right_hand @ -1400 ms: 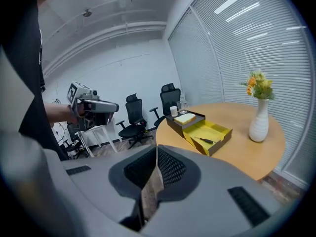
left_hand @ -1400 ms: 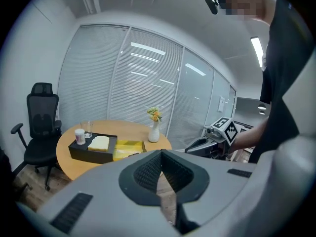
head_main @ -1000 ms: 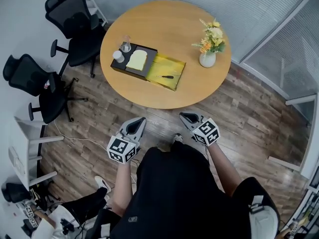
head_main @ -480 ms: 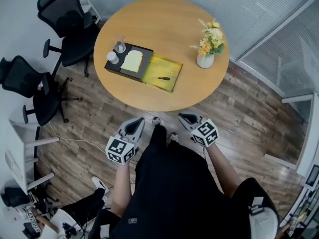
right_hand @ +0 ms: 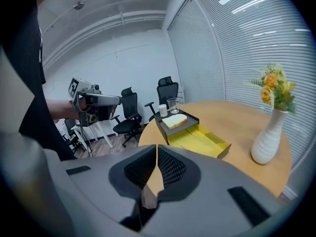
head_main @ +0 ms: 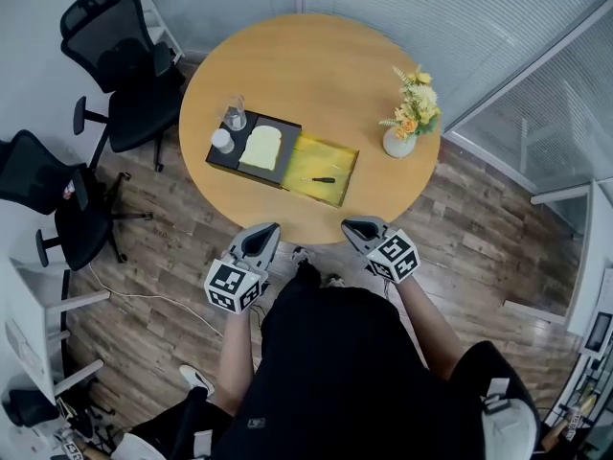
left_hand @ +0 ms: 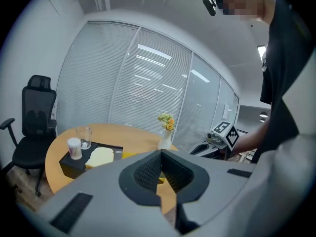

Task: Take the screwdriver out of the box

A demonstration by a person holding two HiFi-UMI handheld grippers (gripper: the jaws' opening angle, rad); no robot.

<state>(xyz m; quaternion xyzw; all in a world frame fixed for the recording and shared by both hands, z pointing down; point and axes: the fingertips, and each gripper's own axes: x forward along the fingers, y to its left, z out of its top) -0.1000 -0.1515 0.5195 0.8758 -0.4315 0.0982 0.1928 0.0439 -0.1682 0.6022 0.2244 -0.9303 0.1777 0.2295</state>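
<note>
Nearest, the person's black-clad torso (head_main: 335, 372) fills the lower head view. Just ahead, the left gripper (head_main: 261, 241) and right gripper (head_main: 362, 228) hang over the wood-plank floor (head_main: 460, 228), short of the round wooden table (head_main: 316, 65). Each has its jaws pressed together on nothing. On the table, the open yellow box (head_main: 326, 156) holds the small dark-handled screwdriver (head_main: 322, 180), which lies toward the box's near side. A black tray (head_main: 287, 140) adjoins the box. The left gripper's body hides most of the box in its own view. The right gripper view shows the box, but the screwdriver cannot be made out there. Farther right stands a white vase of flowers (head_main: 398, 142).
</note>
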